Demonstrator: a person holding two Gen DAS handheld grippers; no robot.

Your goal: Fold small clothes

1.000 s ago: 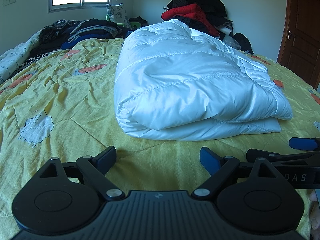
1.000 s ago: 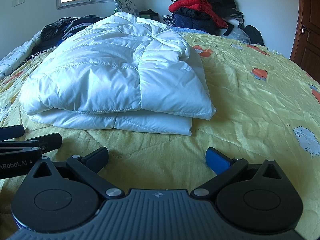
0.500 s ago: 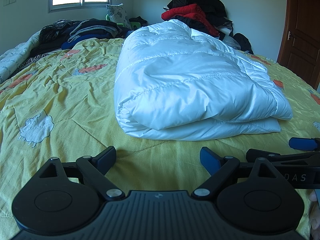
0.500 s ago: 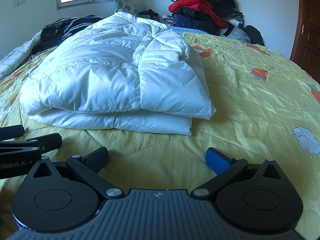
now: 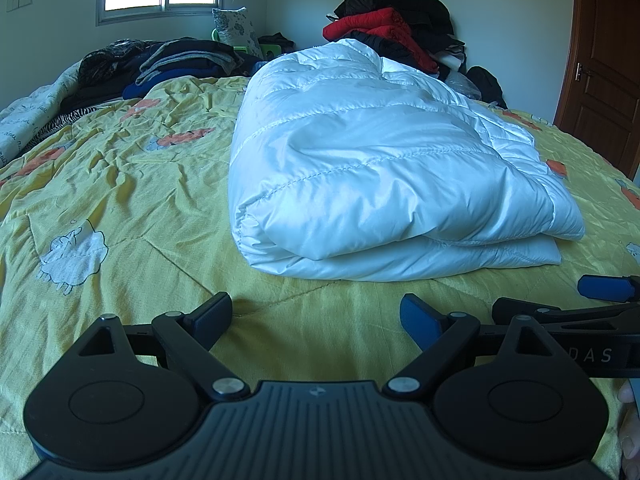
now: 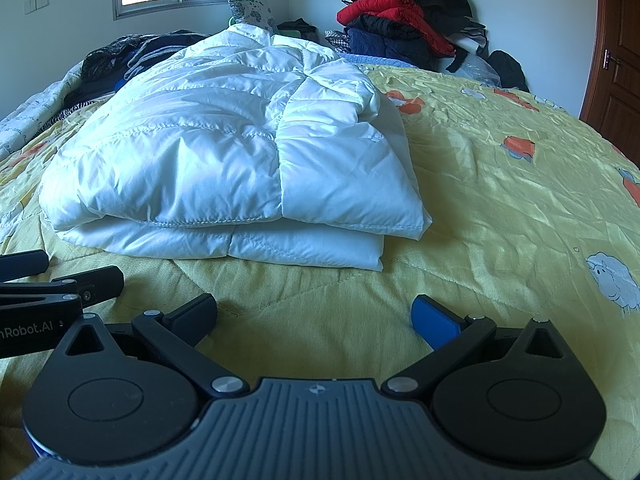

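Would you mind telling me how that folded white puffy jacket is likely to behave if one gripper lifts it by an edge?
The white puffy jacket looks soft and quilted, so it would probably sag and unfold rather than hold its shape. Its puffed bulk suggests it is light for its size. The shiny shell may slip between the jaws.

The white puffer jacket (image 5: 384,184) lies folded on the yellow bedspread (image 5: 120,200), so its lower layers and inner side are hidden, and its far end blocks part of the clothes pile (image 5: 392,28) at the bed's far right corner. In the left wrist view the right gripper (image 5: 592,300) is cut off by the right edge; only fingertips of a hand (image 5: 629,420) show there. In the right wrist view the left gripper (image 6: 40,276) runs off the left edge. The door (image 6: 620,56) is cropped.
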